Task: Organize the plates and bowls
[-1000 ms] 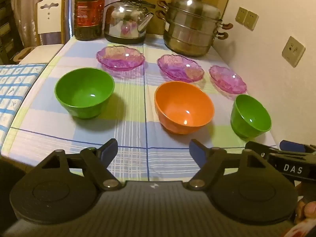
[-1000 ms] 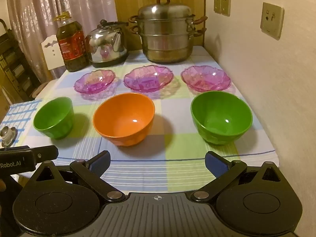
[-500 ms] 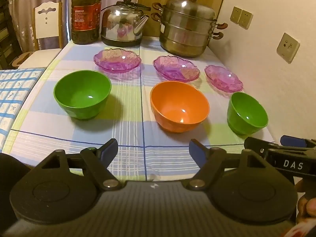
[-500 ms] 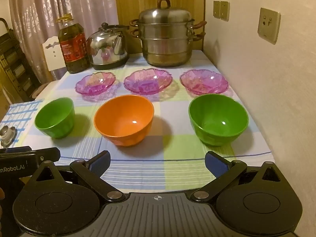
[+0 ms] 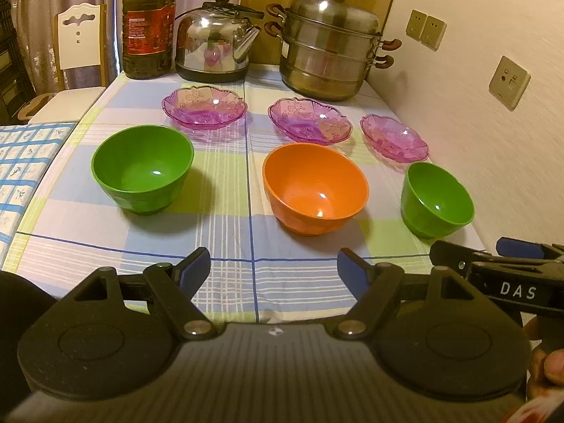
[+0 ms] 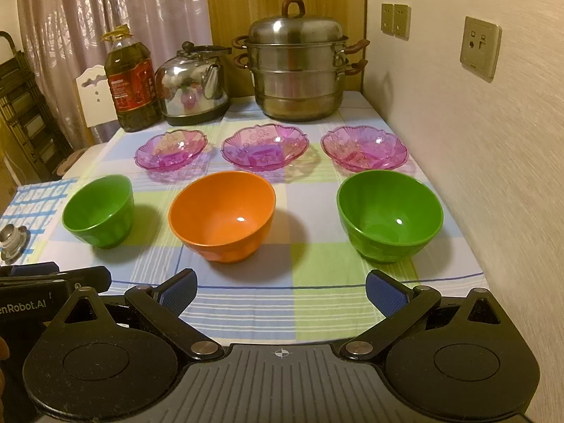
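Three bowls stand in a front row on the checked tablecloth: a green bowl [image 5: 142,167] at left, an orange bowl [image 5: 315,187] in the middle, a second green bowl [image 5: 437,199] at right. Behind them lie three purple glass plates [image 5: 204,105] [image 5: 310,120] [image 5: 394,141]. In the right wrist view the row reads green bowl [image 6: 98,209], orange bowl [image 6: 222,215], green bowl [image 6: 389,213], with plates [image 6: 171,149] [image 6: 264,146] [image 6: 365,148] behind. My left gripper [image 5: 273,269] and right gripper [image 6: 280,290] are both open and empty, near the table's front edge.
At the back stand an oil bottle [image 5: 148,24], a steel kettle [image 5: 215,49] and a stacked steamer pot [image 5: 329,46]. A wall with sockets [image 5: 509,83] runs along the right. A white chair [image 5: 79,40] and a blue-checked surface [image 5: 21,162] lie at left.
Both grippers have drawn back and risen slightly, so the bowls and plates look a little farther away. Nothing on the table has moved.
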Demonstrator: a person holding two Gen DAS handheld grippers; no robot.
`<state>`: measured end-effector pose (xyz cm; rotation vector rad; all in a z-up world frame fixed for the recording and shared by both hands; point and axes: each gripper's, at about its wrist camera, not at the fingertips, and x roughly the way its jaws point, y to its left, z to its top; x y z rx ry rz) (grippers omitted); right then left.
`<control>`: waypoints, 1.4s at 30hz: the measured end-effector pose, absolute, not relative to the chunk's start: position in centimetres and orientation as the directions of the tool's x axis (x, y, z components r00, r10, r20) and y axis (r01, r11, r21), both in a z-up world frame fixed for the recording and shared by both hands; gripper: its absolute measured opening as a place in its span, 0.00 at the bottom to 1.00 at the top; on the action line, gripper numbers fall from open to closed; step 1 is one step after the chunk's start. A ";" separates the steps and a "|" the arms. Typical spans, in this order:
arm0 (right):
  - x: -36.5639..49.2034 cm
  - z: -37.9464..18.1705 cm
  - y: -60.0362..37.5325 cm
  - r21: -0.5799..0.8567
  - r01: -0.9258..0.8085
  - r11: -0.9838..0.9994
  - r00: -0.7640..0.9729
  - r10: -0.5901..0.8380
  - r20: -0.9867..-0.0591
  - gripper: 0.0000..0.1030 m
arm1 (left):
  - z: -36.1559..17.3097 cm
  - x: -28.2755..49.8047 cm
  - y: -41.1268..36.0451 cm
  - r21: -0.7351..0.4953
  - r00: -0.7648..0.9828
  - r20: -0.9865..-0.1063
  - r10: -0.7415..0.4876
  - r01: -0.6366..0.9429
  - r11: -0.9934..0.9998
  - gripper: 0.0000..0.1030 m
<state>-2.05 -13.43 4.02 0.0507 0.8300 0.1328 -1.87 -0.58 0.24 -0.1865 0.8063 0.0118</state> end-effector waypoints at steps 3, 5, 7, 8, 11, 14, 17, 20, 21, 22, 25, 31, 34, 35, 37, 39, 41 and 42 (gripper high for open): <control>-1.9 3.9 -13.4 0.097 -0.099 0.990 0.666 0.138 -0.733 0.99 | 0.2 -1.9 -0.6 -0.162 0.693 -0.719 -0.061 -0.081 0.983 0.74; -2.0 3.9 -13.4 0.097 -0.098 0.990 0.666 0.138 -0.733 0.99 | 0.2 -1.8 -0.6 -0.165 0.691 -0.720 -0.065 -0.080 0.983 0.74; -1.9 3.9 -13.5 0.098 -0.096 0.991 0.666 0.137 -0.733 0.99 | 0.1 -1.8 -0.6 -0.165 0.689 -0.722 -0.066 -0.079 0.983 0.74; -1.8 3.9 -13.5 0.098 -0.095 0.991 0.666 0.137 -0.733 0.99 | 0.1 -1.8 -0.6 -0.165 0.689 -0.722 -0.066 -0.080 0.983 0.74; -1.8 4.0 -13.5 0.097 -0.097 0.991 0.667 0.137 -0.733 0.99 | 0.1 -1.8 -0.6 -0.165 0.690 -0.721 -0.066 -0.078 0.983 0.74; -1.8 4.0 -13.4 0.096 -0.098 0.991 0.668 0.137 -0.732 0.99 | 0.1 -1.8 -0.6 -0.166 0.689 -0.722 -0.066 -0.079 0.983 0.74; -1.8 4.0 -13.4 0.093 -0.100 0.991 0.670 0.136 -0.729 0.99 | 0.1 -1.8 -0.6 -0.164 0.688 -0.723 -0.065 -0.080 0.983 0.74; -1.8 3.9 -13.4 0.094 -0.096 0.991 0.671 0.135 -0.729 0.99 | 0.0 -1.7 -0.6 -0.166 0.686 -0.725 -0.068 -0.078 0.983 0.74; -1.8 3.9 -13.4 0.093 -0.096 0.991 0.671 0.133 -0.729 0.99 | 0.1 -1.6 -0.6 -0.165 0.686 -0.725 -0.068 -0.078 0.983 0.74; -1.8 3.9 -13.4 0.092 -0.096 0.991 0.671 0.133 -0.730 0.99 | 0.1 -1.6 -0.6 -0.165 0.686 -0.725 -0.068 -0.078 0.983 0.74; -1.9 3.9 -13.4 0.092 -0.096 0.991 0.671 0.133 -0.729 0.99 | 0.0 -1.6 -0.6 -0.165 0.686 -0.724 -0.068 -0.077 0.983 0.74; -1.9 3.9 -13.4 0.092 -0.096 0.991 0.671 0.133 -0.730 0.99 | 0.1 -1.6 -0.6 -0.166 0.686 -0.724 -0.068 -0.078 0.983 0.74; -1.9 3.9 -13.4 0.092 -0.096 0.991 0.671 0.133 -0.729 0.99 | 0.1 -1.6 -0.7 -0.165 0.686 -0.725 -0.068 -0.078 0.983 0.74; -1.9 3.9 -13.4 0.092 -0.096 0.991 0.671 0.133 -0.729 0.99 | 0.1 -1.6 -0.7 -0.166 0.685 -0.725 -0.068 -0.077 0.983 0.74; -1.9 3.9 -13.4 0.093 -0.096 0.991 0.671 0.133 -0.729 0.99 | 0.1 -1.6 -0.7 -0.166 0.685 -0.726 -0.068 -0.077 0.983 0.74; -1.9 3.9 -13.4 0.093 -0.096 0.991 0.672 0.133 -0.729 0.99 | 0.0 -1.6 -0.7 -0.164 0.685 -0.725 -0.068 -0.077 0.983 0.74; -1.9 3.9 -13.4 0.092 -0.096 0.991 0.672 0.133 -0.729 0.99 | 0.0 -1.6 -0.7 -0.166 0.685 -0.725 -0.069 -0.077 0.983 0.74; -1.9 3.9 -13.4 0.092 -0.096 0.991 0.671 0.133 -0.729 0.99 | 0.0 -1.6 -0.7 -0.165 0.686 -0.725 -0.068 -0.077 0.983 0.74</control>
